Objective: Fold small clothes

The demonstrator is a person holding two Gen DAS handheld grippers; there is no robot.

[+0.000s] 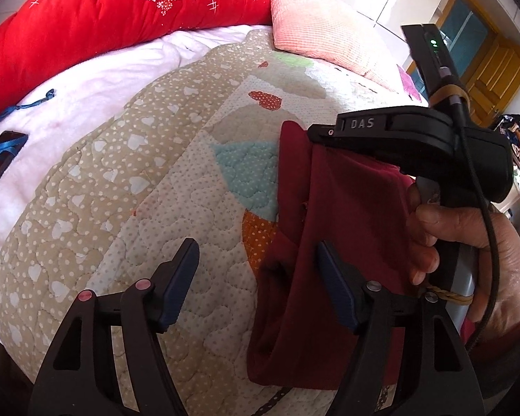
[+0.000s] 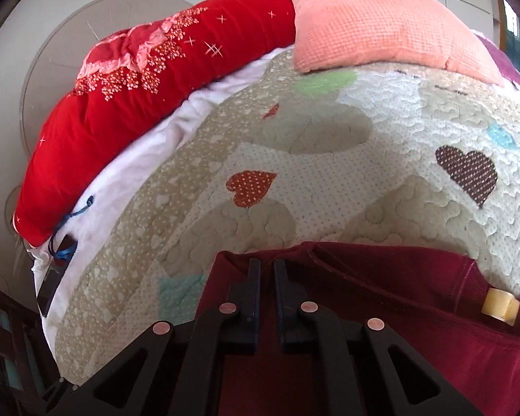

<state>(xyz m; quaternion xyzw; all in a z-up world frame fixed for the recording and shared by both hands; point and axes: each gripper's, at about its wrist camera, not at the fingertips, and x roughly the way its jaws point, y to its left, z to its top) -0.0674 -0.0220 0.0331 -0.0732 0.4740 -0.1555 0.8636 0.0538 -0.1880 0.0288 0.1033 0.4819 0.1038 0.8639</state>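
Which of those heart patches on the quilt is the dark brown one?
The dark brown heart patch with white dots, toward the right of the beige quilted bedcover. The nearer orange-red dotted heart patch lies further left.

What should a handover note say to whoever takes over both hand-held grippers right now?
Right hand-held gripper: shut, pinching the far edge of the dark red garment.
Left hand-held gripper: open, one finger over the garment's near part, gripping nothing.
The garment lies bunched on the heart-pattern quilt, a pale tag showing.
Done: one edge gripped.
Left: grip with the left gripper, spread the garment, fold it.
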